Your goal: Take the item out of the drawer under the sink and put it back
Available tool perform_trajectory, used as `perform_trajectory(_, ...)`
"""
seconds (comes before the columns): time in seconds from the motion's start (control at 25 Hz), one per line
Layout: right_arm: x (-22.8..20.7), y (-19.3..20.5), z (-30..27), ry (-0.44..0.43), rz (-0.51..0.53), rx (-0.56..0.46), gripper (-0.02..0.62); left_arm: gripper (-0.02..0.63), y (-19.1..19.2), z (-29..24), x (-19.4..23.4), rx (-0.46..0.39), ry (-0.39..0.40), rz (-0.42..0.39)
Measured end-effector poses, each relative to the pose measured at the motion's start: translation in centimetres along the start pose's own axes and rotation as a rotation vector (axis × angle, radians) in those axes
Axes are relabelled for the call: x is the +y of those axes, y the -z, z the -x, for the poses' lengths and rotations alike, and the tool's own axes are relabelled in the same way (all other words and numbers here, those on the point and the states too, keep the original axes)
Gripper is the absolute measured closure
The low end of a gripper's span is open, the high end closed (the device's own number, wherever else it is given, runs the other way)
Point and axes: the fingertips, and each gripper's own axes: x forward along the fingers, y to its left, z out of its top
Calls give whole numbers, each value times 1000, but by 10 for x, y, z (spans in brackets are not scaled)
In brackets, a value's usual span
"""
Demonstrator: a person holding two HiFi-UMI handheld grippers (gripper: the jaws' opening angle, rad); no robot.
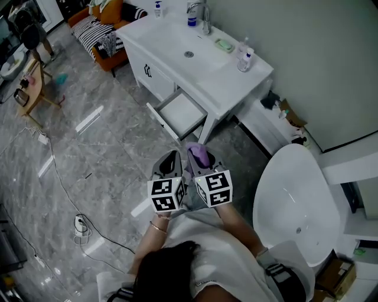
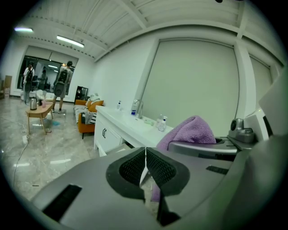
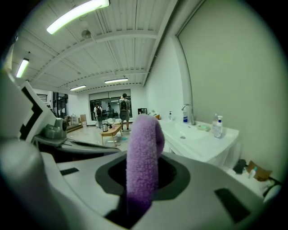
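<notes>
A purple fluffy towel [image 3: 143,161] stands folded between the jaws of my right gripper [image 1: 199,157], which is shut on it. The same towel [image 1: 201,156] shows above the gripper's marker cube, and in the left gripper view the towel [image 2: 191,131] rises to the right. My left gripper [image 1: 170,162] is beside the right one, shut with nothing between its pads [image 2: 135,167]. Both are held in the air in front of the white sink cabinet [image 1: 195,65]. Its drawer [image 1: 179,113] stands pulled open and looks empty.
Bottles [image 1: 244,56] and a soap dish [image 1: 224,45] stand on the counter by the tap [image 1: 203,14]. A white bathtub [image 1: 295,200] lies to the right. An orange sofa [image 1: 100,29] and a small wooden table [image 1: 32,85] are at the far left. A cable [image 1: 59,177] runs across the floor.
</notes>
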Motion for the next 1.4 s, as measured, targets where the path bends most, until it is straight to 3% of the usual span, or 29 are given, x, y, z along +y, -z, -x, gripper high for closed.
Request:
perform_trajectory(0.48, -58, -13, -74, -66, -6, 55, 494, 595, -21, -87, 16, 52, -57, 37)
perform_trajectory(0.84, -105, -45, -122, -123, 19, 49, 494, 595, -61, -143, 24, 26, -121, 48)
perform_trajectory(1.4, -154, -39, -164, -208, -2, 95, 494, 595, -66, -210, 24, 59, -206, 64)
